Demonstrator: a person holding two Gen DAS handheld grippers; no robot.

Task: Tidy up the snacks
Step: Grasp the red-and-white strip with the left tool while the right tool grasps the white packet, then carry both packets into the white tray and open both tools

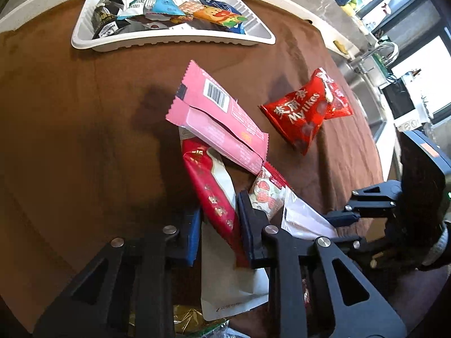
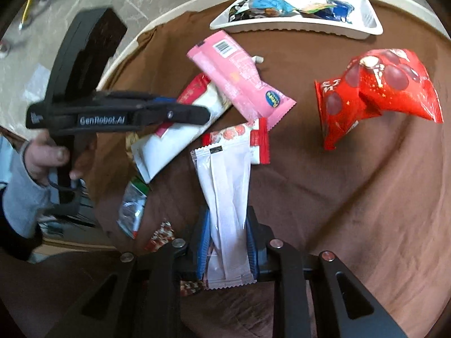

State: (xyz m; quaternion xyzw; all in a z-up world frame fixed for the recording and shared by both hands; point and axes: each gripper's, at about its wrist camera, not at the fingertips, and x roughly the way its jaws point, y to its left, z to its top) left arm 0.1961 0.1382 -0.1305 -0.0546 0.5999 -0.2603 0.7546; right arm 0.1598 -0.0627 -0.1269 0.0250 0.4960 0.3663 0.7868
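A white tray [image 1: 174, 45] at the table's far side holds several snack packets; it also shows in the right wrist view [image 2: 296, 28]. My left gripper [image 1: 220, 225] is closed around a long red-and-white packet [image 1: 214, 194], which lies under a pink packet [image 1: 222, 118]. My right gripper [image 2: 228, 242] is shut on a white packet [image 2: 225, 197]. A red Mylikes bag [image 1: 304, 112] lies to the right, also seen in the right wrist view [image 2: 377, 95]. A strawberry packet [image 2: 242, 138] lies under the white one.
A brown cloth [image 1: 70, 140] covers the round table with a white rim [image 2: 126, 48]. More packets [image 2: 132, 208] lie near the front left edge. A sink and counter [image 1: 366, 84] stand off to the right.
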